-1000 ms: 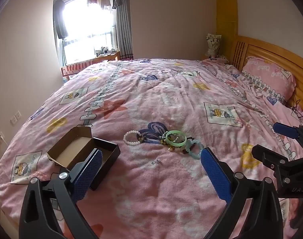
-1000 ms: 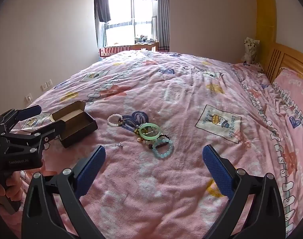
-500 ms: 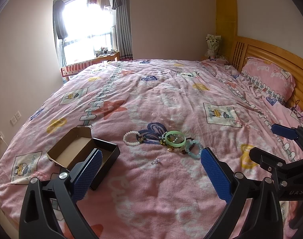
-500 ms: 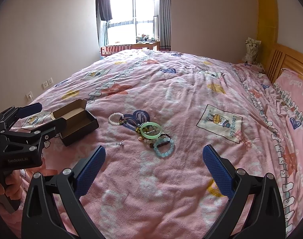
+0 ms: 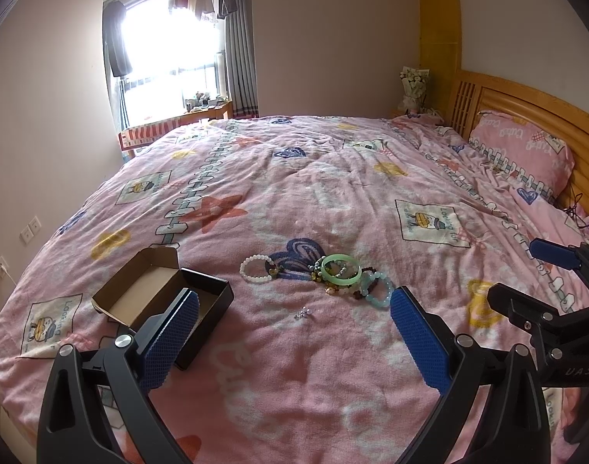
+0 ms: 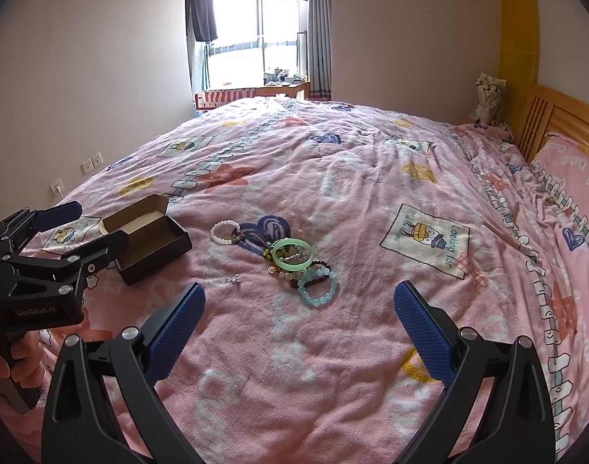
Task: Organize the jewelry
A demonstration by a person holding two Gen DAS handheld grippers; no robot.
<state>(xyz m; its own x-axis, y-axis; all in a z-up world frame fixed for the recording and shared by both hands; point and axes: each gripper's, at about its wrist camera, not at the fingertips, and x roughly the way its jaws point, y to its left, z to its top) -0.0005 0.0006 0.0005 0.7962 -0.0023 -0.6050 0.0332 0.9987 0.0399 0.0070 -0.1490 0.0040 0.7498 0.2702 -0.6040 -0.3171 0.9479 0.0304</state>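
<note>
Right gripper [image 6: 298,301] seemingly edged nearer the bracelets [image 6: 302,266].

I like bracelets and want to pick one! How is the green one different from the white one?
The green bracelet is one smooth solid ring; the white bracelet is a string of small round beads. The green bracelet lies on top of a heap of other bracelets, while the white bracelet lies on the blanket to one side, nearer the open box. The green one looks thicker. Both lie flat on the pink blanket, outside the box.
</note>
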